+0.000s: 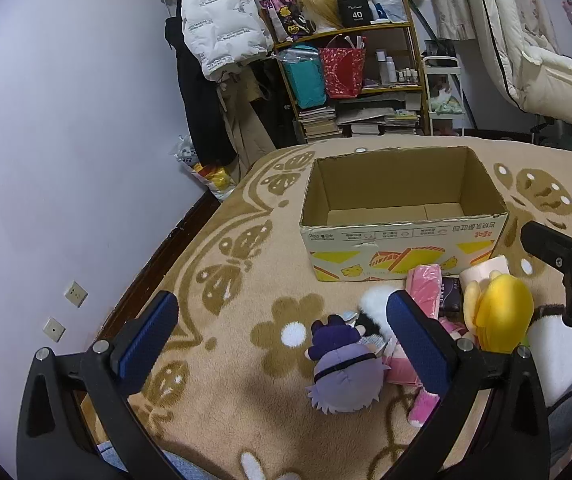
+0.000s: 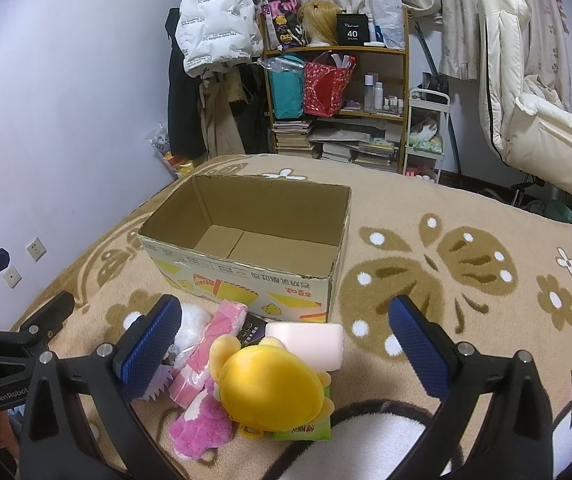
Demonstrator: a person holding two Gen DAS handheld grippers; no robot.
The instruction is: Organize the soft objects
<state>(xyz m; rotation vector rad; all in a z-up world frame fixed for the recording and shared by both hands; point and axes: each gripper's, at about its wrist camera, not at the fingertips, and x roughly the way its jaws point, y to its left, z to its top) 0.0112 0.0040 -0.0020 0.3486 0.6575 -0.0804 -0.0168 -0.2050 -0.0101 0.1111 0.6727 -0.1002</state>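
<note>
purple plush (image 1: 342,364) face hidden, pink toy (image 2: 202,426) half buried

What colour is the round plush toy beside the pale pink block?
Bright yellow; the plush toy shows best in the right wrist view.

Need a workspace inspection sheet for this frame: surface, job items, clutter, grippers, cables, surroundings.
Surface: patterned blanket on a bed.
Job's things: cardboard box open, nothing seen inside; yellow plush, pink plush, purple-haired doll and white fluffy item piled in front of it.
Clutter: pink packet, pale pink block, dark packet, green packet in the pile.
Grippers: left gripper open; right gripper open; both hold nothing.
Cables: nothing seen.
Surroundings: shelf, white jacket, wall sockets.
</note>
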